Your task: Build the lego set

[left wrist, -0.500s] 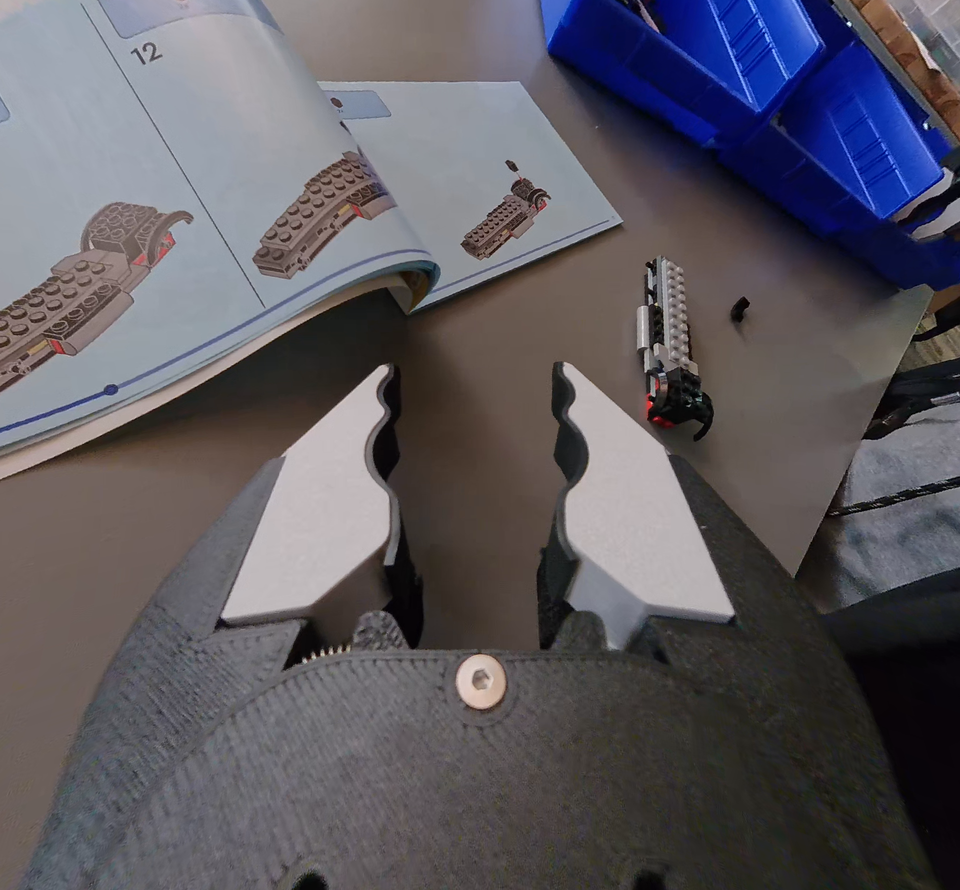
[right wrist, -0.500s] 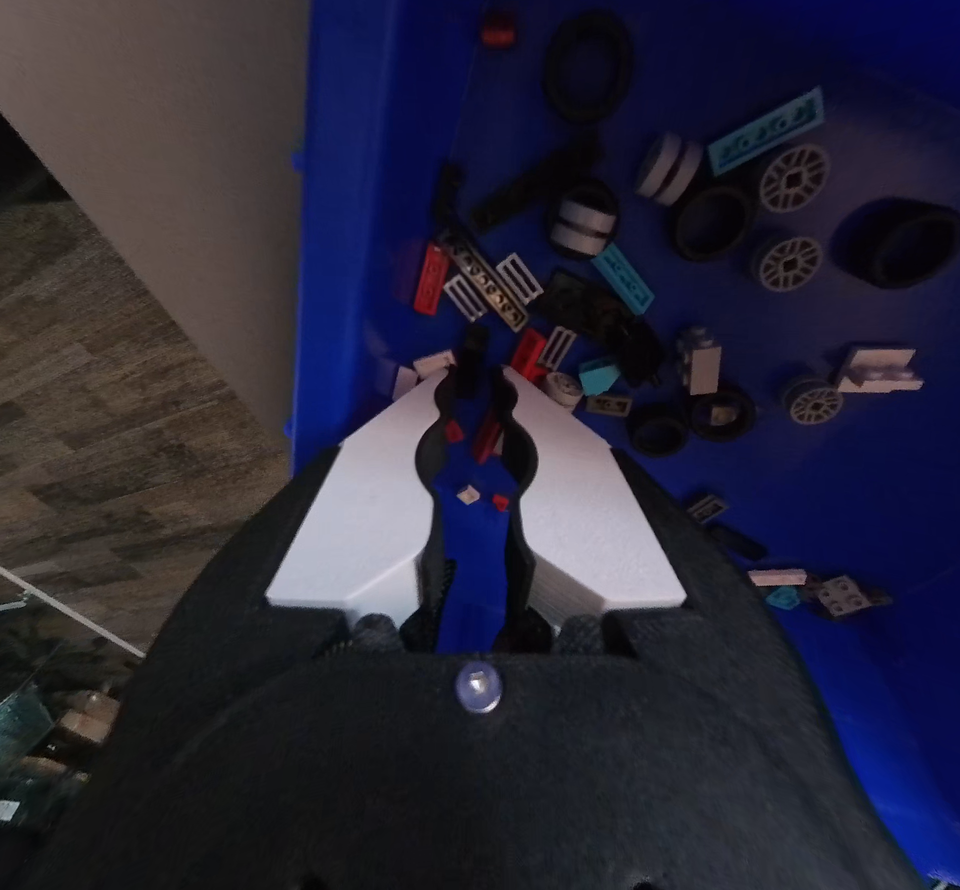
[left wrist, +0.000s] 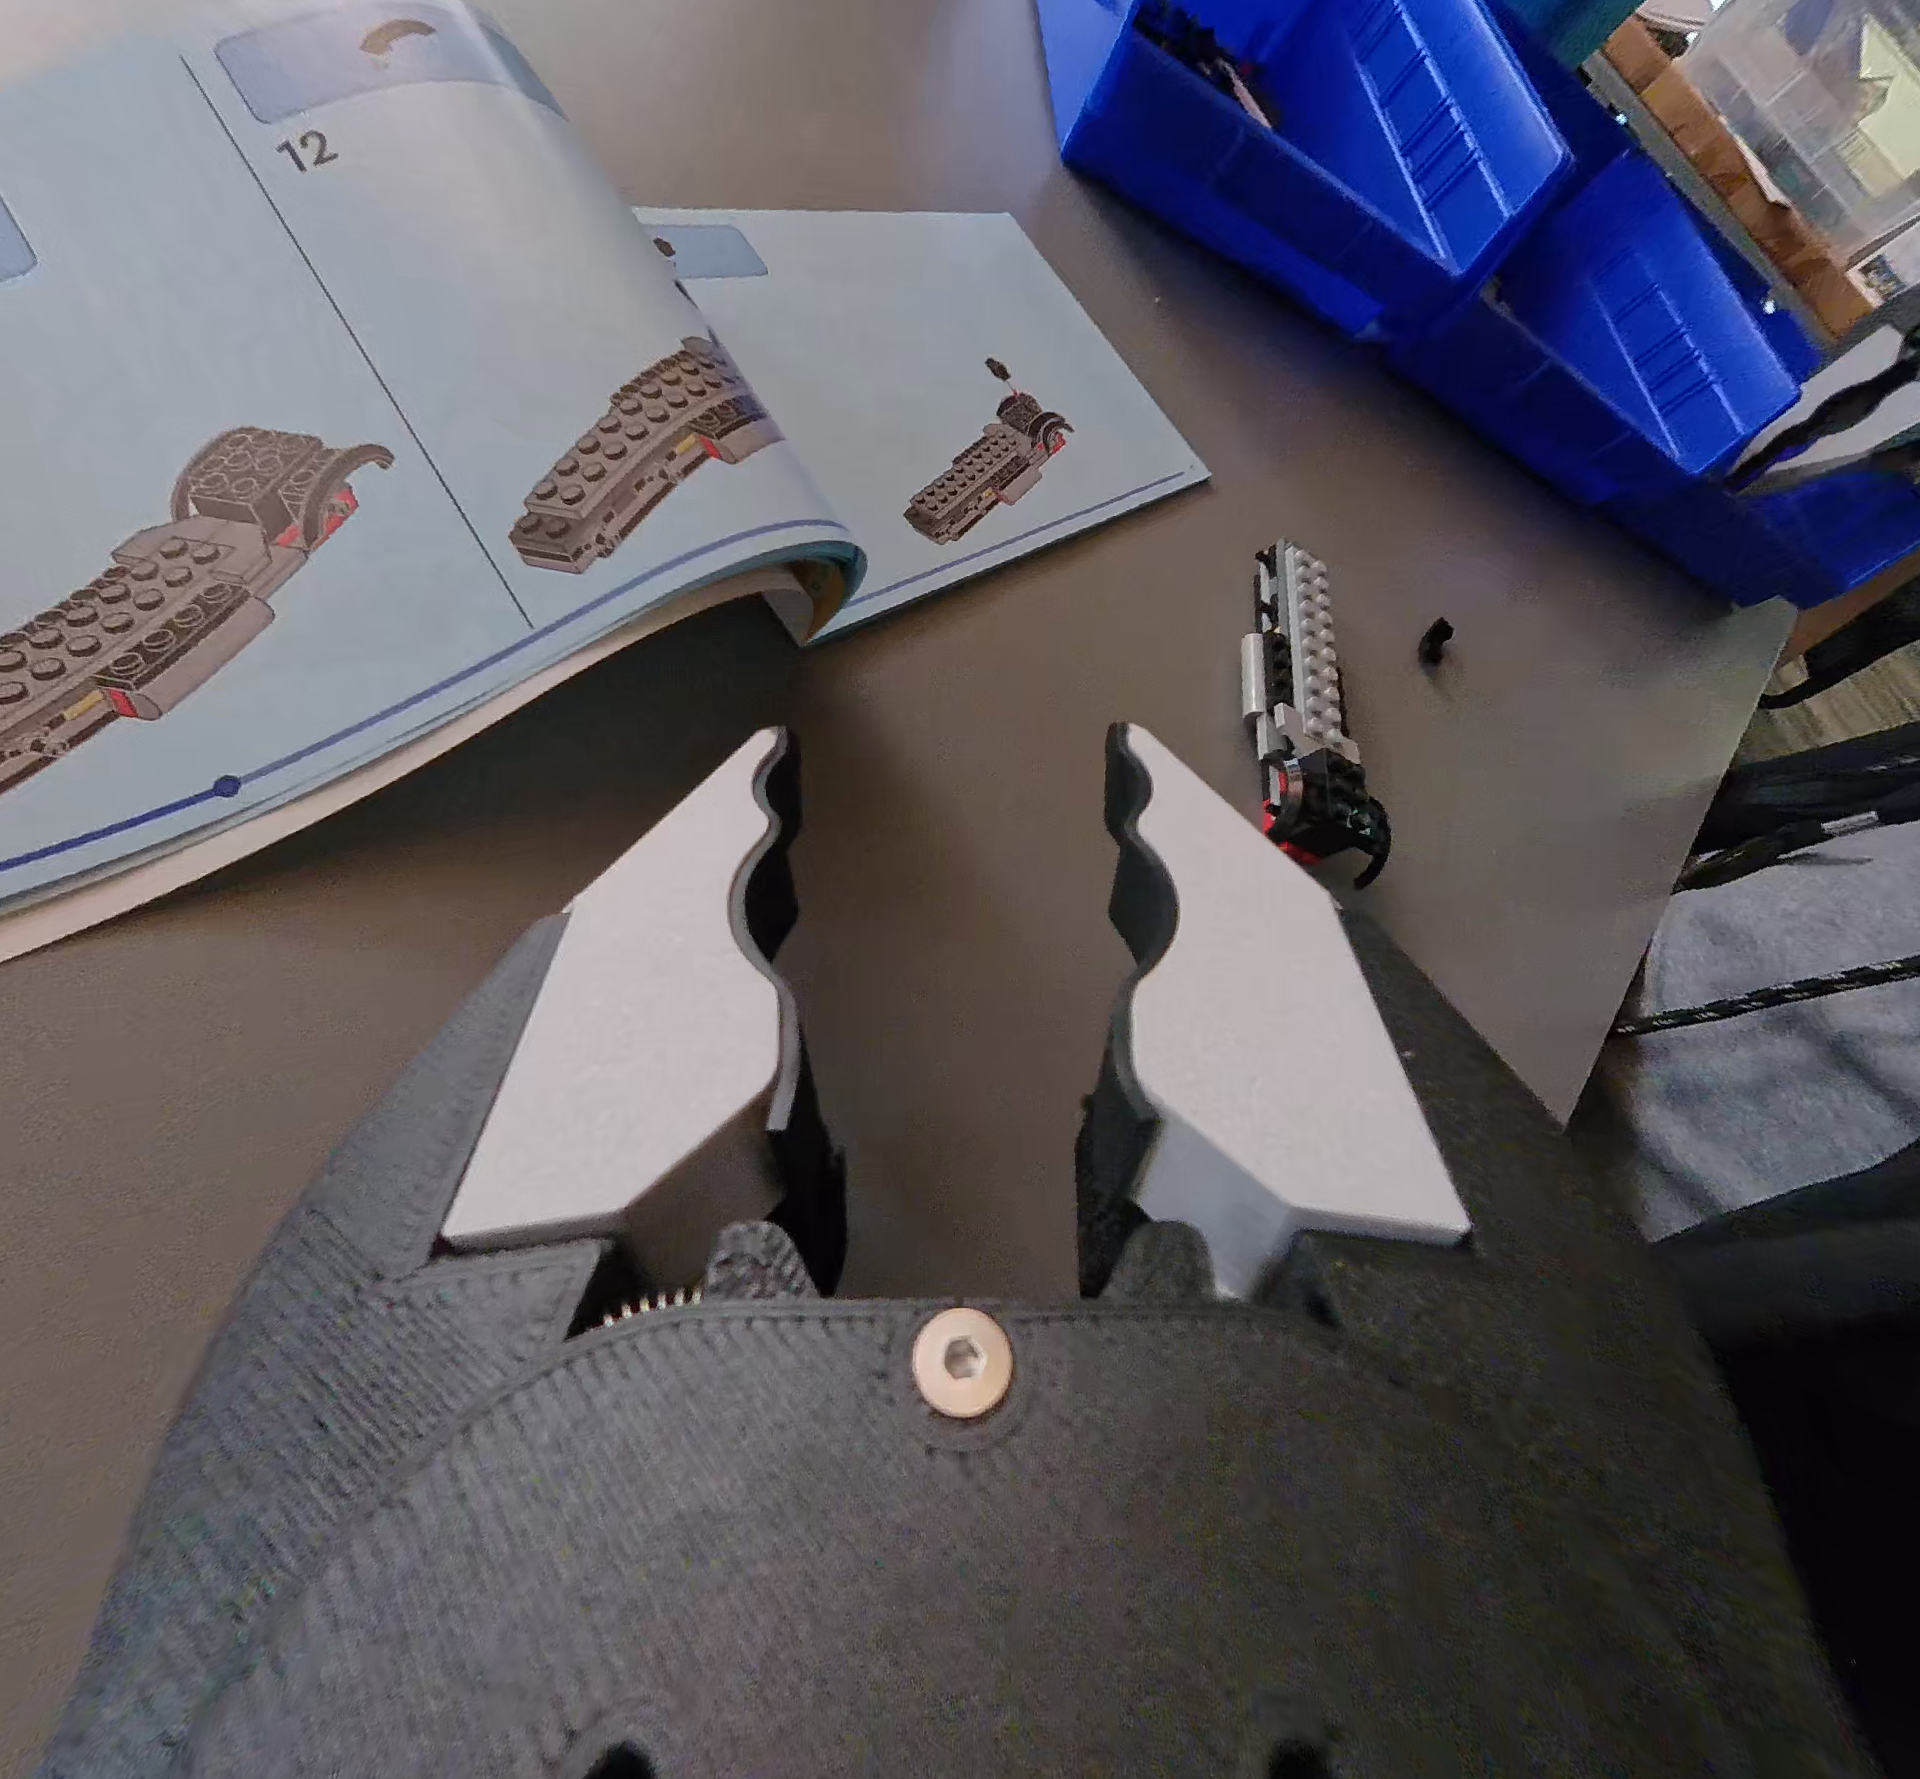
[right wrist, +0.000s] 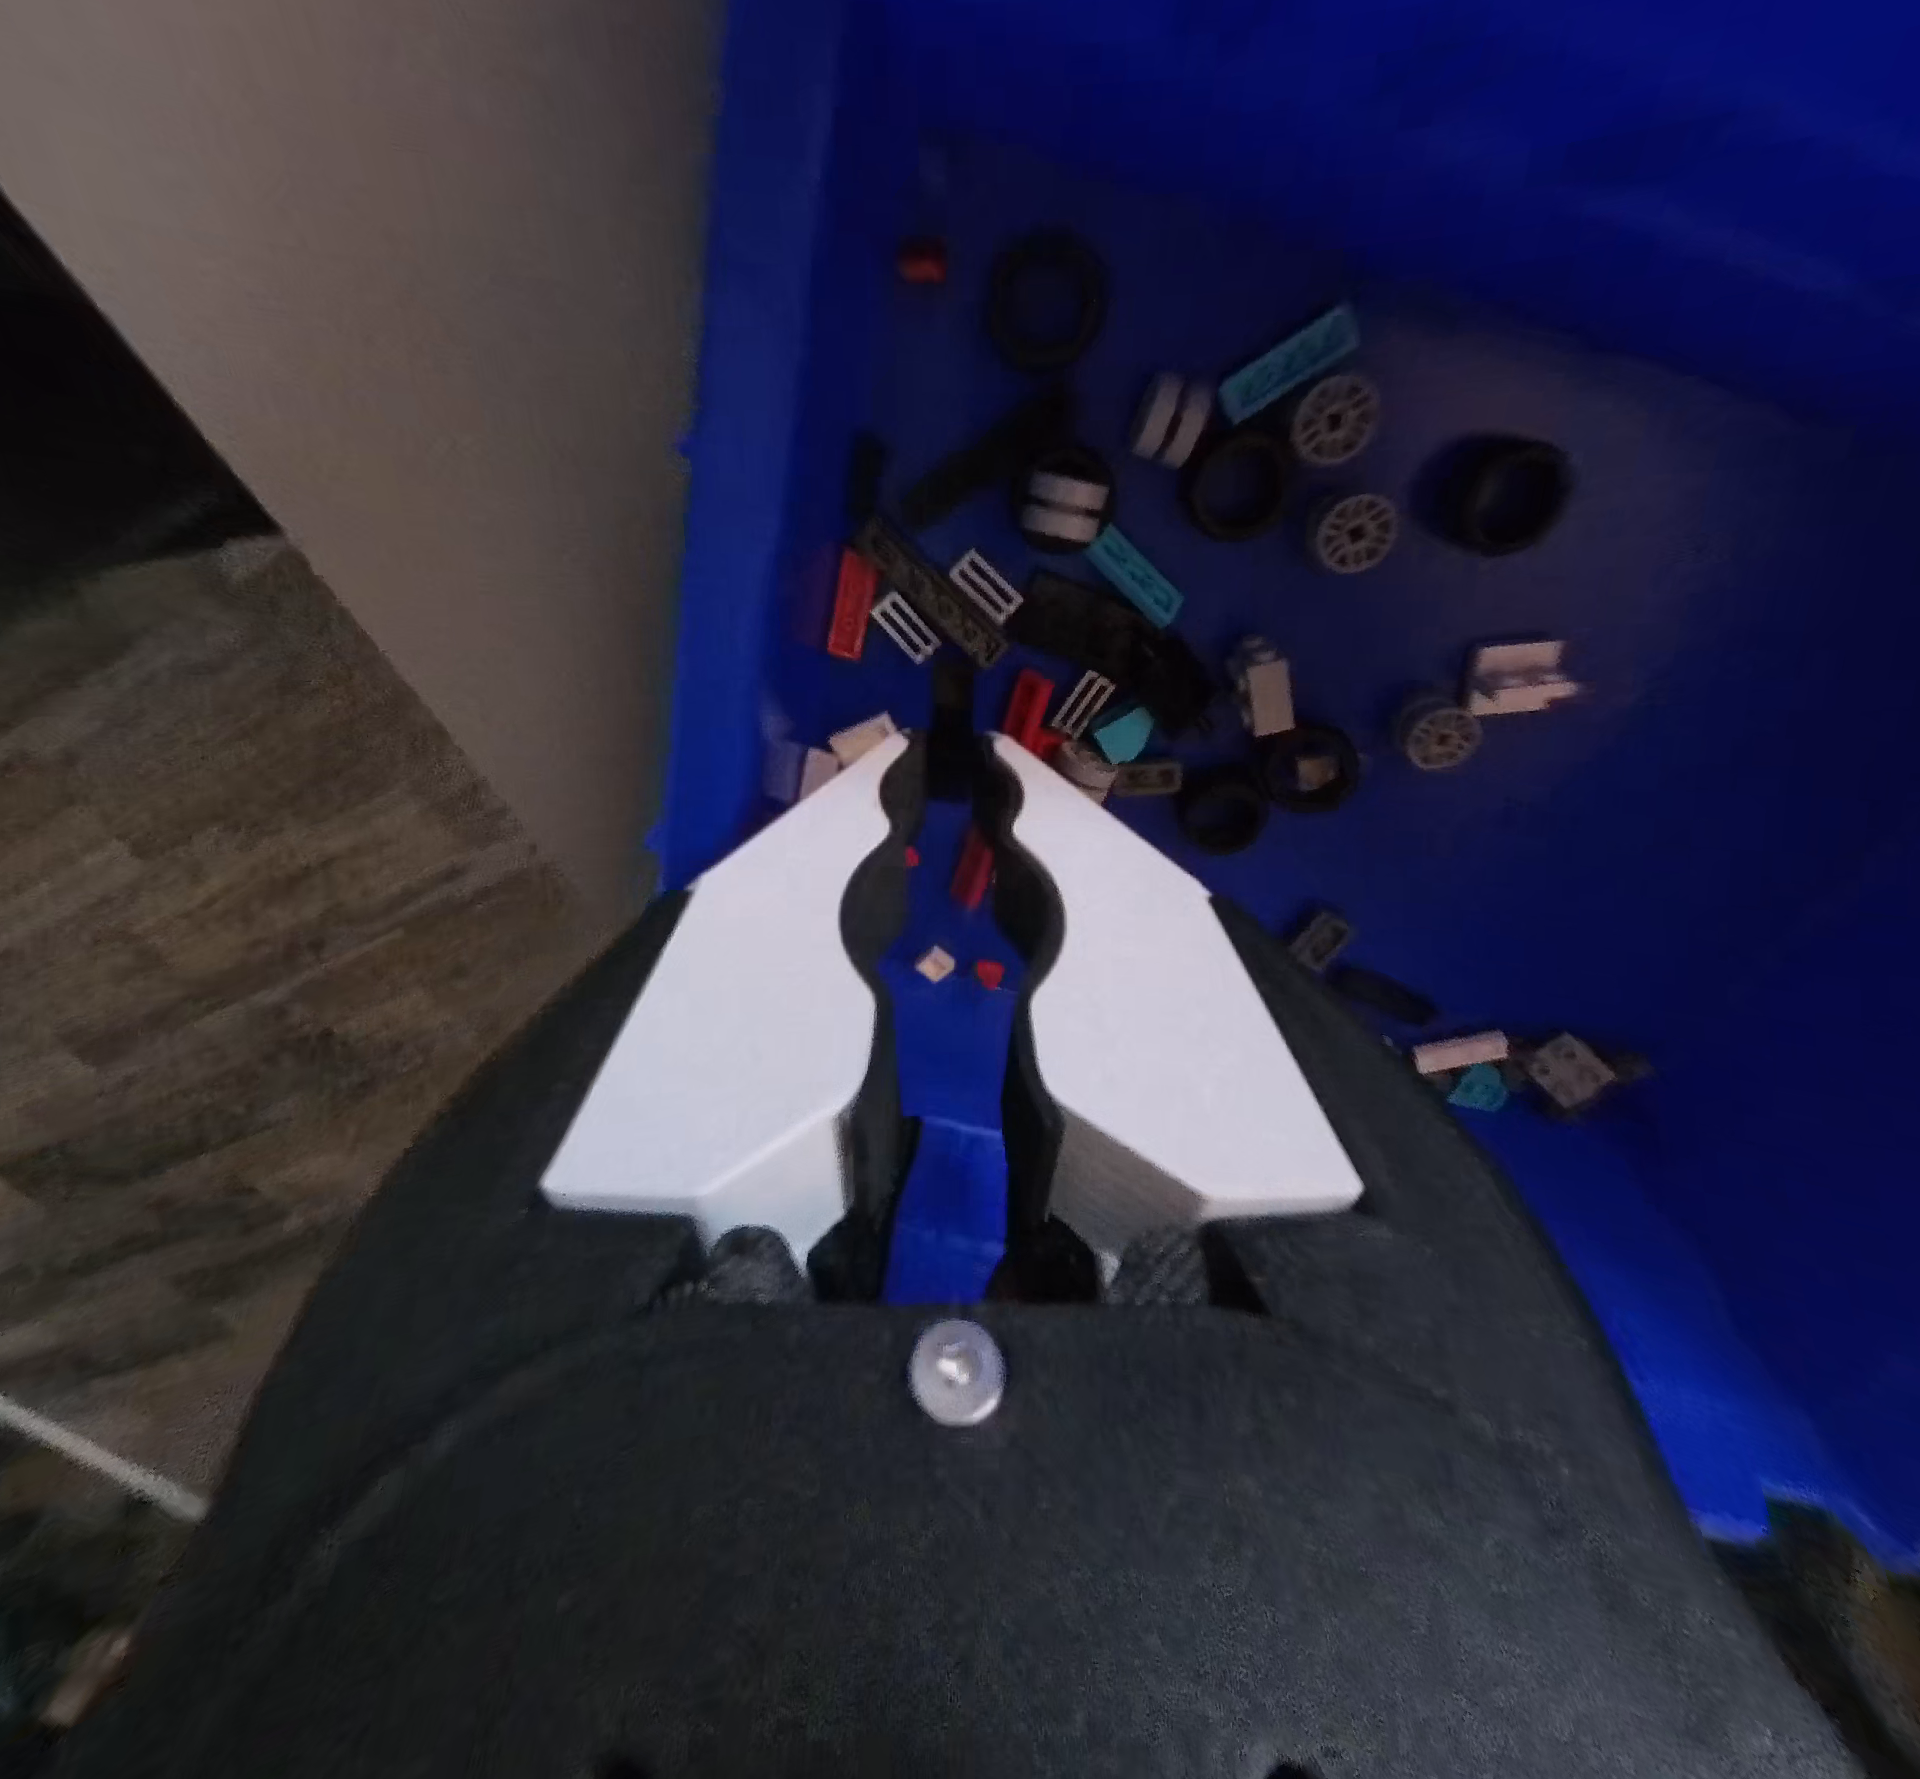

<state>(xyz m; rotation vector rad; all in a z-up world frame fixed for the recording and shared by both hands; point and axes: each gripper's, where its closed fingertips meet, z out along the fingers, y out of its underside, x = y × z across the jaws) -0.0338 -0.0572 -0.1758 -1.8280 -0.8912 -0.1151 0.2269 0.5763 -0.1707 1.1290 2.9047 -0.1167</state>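
Table: grey-brown tabletop [left wrist: 935, 119] is carrying everything in the left wrist view.
Left gripper: left gripper [left wrist: 943, 753] is hovering above the bare table with its jaws spread wide and nothing between them.
Booklet: open instruction booklet [left wrist: 416, 399] is lying flat ahead and to the left of the left gripper, its near page curling up at the spine.
Lego build: partly built grey and black lego assembly [left wrist: 1299, 690] is lying on the table just right of the left gripper's right finger, a curved black and red part at its near end.
Loose piece: small black piece [left wrist: 1435, 640] is sitting on the table just right of the assembly, apart from it.
Bins: blue storage bins [left wrist: 1455, 171] are standing in a row along the far right edge of the table.
Right gripper: right gripper [right wrist: 948, 753] is reaching into a blue bin [right wrist: 1351, 171], its jaws nearly together and pinching a thin black part [right wrist: 948, 716] at the tips.
Bin contents: loose lego parts [right wrist: 1195, 586] are lying scattered on the bin floor, among them black tyres, grey wheel hubs, teal plates, red pieces and white grille tiles.
Blur: right wrist view is looking smeared, so small parts are staying hard to tell apart.
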